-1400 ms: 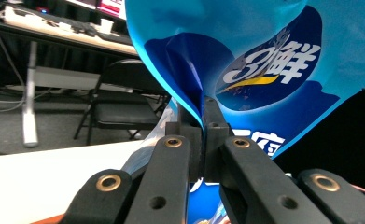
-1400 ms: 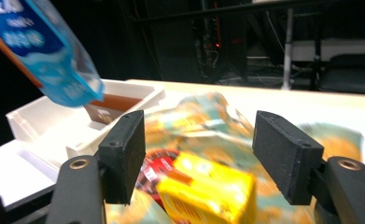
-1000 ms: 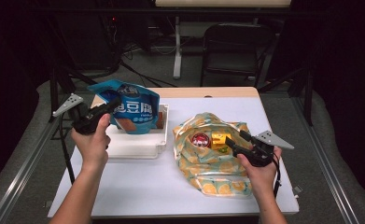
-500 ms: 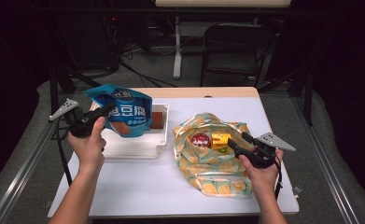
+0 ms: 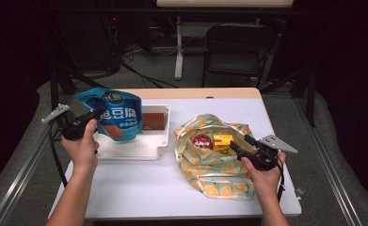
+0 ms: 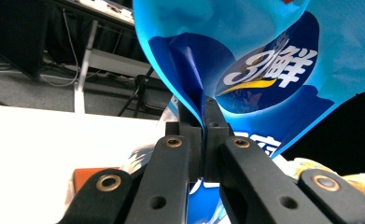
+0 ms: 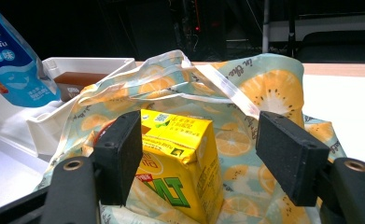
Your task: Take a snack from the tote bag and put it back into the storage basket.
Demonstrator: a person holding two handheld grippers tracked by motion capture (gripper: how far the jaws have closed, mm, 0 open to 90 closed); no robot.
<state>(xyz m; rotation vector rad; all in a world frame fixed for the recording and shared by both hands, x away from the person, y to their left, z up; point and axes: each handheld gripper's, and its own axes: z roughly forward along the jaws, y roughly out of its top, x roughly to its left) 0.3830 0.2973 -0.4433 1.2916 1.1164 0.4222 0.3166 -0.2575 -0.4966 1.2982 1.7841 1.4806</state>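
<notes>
White tabletop [image 5: 139, 188] is seen mid-frame. At left, a blue snack pouch [image 5: 115, 114] is pinched by the left gripper [image 5: 97, 113] above a white tray [image 5: 139, 149]. At right, the right gripper [image 5: 236, 145] is held wide around a yellow carton [image 7: 182, 158] in a patterned bag [image 5: 219, 181].

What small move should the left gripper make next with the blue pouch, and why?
Probably carry the pouch across and lower it into the bag. The left gripper is shut on its edge and holds it above the tray, while the bag lies open by the right gripper, with a yellow carton inside.
</notes>
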